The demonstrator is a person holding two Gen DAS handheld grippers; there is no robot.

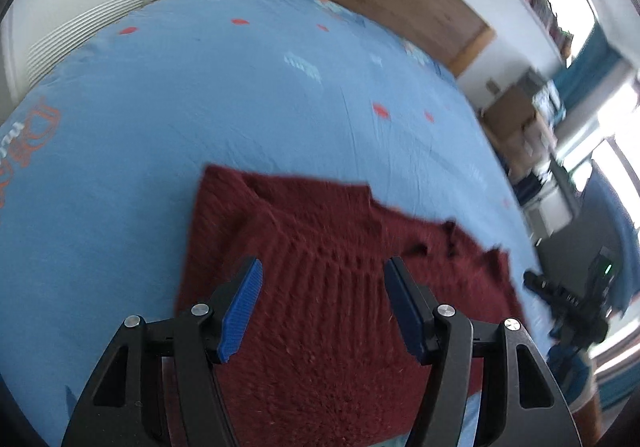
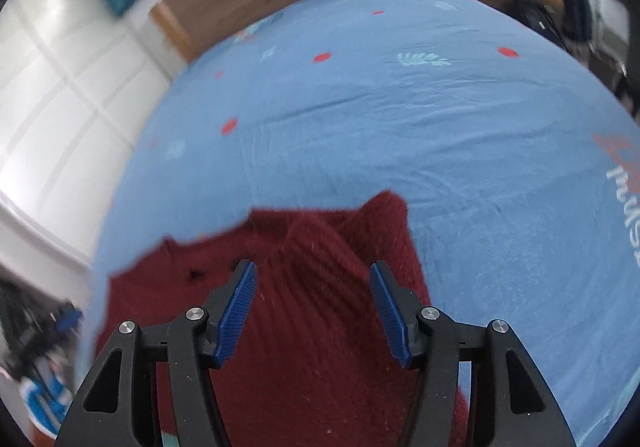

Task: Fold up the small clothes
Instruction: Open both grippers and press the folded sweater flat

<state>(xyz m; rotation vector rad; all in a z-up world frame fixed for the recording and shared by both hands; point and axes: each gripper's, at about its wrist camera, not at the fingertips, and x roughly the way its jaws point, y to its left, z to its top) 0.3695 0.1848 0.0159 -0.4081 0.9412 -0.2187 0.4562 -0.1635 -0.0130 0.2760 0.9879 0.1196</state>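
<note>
Ribbed maroon knit sweater (image 1: 320, 287) on smooth blue bedsheet (image 1: 200, 107).

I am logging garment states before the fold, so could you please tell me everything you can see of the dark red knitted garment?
The dark red knitted garment is a fuzzy, ribbed knit, wool-like in look. It lies spread on the blue bedsheet, partly rumpled, with one layer folded over and a ragged far edge. The left gripper and right gripper are both over it with fingers apart, gripping nothing; whether they touch the cloth cannot be told.
</note>
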